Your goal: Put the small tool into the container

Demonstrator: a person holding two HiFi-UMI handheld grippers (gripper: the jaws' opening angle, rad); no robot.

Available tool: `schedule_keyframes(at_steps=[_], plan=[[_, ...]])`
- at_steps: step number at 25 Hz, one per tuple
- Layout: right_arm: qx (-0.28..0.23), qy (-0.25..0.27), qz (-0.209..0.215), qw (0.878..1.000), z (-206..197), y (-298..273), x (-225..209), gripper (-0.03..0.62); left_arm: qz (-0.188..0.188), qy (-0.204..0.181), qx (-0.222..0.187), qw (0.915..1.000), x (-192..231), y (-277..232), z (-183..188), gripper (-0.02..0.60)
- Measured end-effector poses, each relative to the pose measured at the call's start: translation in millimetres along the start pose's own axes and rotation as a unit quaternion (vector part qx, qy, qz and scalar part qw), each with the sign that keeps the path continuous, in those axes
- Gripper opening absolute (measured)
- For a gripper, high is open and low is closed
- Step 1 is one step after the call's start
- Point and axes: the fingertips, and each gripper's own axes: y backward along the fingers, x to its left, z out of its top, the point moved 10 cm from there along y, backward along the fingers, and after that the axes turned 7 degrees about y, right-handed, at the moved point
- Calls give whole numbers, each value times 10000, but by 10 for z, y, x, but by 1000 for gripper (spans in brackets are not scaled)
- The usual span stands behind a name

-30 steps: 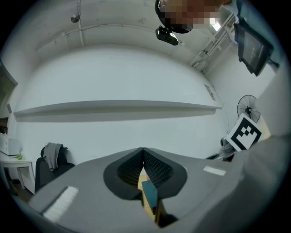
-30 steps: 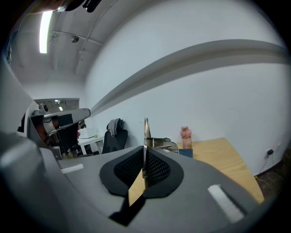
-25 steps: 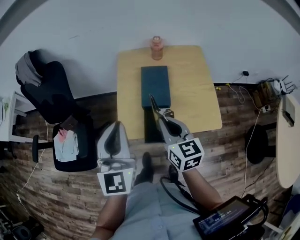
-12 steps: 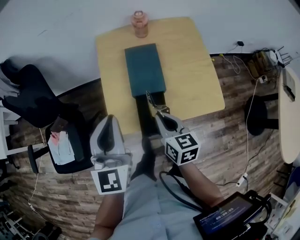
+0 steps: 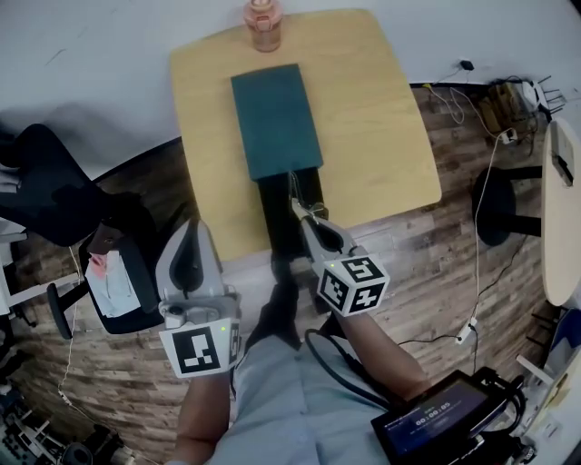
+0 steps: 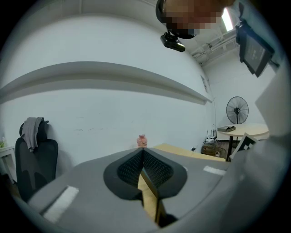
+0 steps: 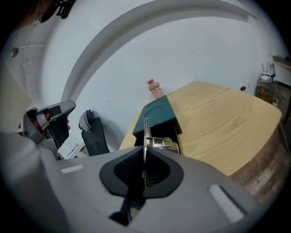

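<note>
— Where does the head view look from?
— High above the table, on its near side, looking steeply down. The left gripper and right gripper show just below the table's near edge.
— And the gripper views?
— Each sits low behind its own jaws. The left one looks almost level from off the table's near left corner. The right one tilts down over the near edge, closer in.
— What do they share?
— All three show the table and the pink bottle at its far edge.

Small tool between clamped fingers
</note>
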Motion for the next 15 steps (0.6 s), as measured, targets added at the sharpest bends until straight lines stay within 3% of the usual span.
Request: schedule_keyframes(at_steps=[15], plan=[[110, -1097, -132, 9938, -92, -15, -67, 5, -150, 7, 54, 9999, 56, -139, -1, 9]])
